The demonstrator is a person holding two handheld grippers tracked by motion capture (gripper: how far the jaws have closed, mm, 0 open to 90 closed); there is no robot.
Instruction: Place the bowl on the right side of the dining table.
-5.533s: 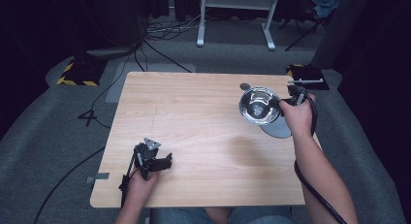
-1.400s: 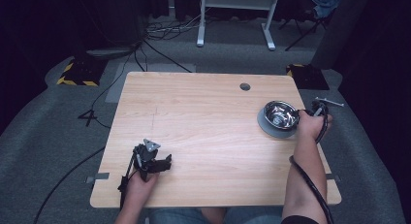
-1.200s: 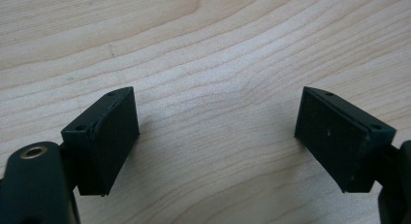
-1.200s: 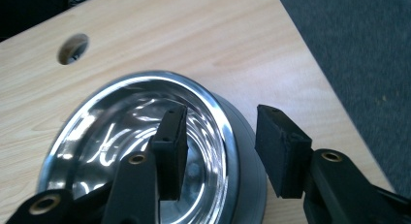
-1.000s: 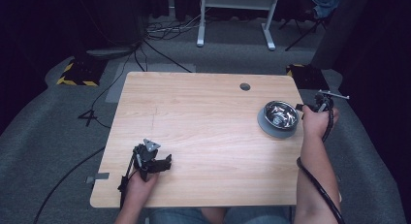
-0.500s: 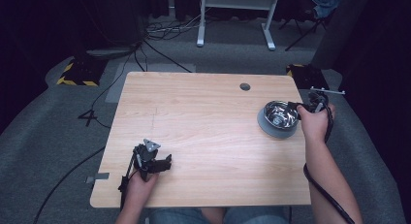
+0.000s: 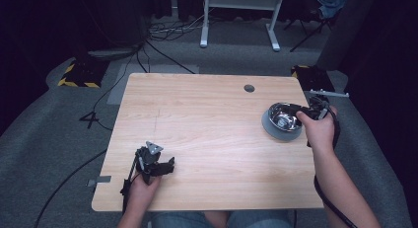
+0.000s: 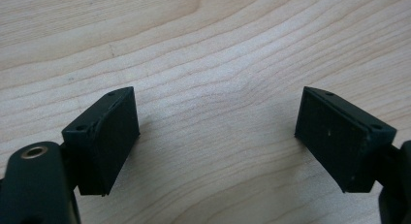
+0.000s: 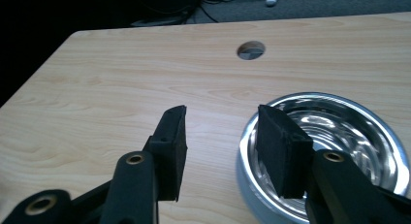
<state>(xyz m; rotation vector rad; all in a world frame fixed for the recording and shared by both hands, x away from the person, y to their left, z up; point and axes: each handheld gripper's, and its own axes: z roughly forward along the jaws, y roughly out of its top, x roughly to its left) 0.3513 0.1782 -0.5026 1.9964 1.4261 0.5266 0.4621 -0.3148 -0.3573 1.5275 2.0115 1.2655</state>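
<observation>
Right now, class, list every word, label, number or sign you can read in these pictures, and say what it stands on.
There are none to read.
The wooden table, the steel bowl and the grey plate under it carry no print.
The yellow-and-black hazard stripes on the floor are a pattern, not text.

Shiny steel bowl [image 7: 284, 116] upright, table's right side.

Bowl [image 7: 284, 117], carried from mid-table onto the grey plate [image 7: 276, 133] near the right edge; right gripper [image 9: 220, 136] has since opened, astride its rim
</observation>
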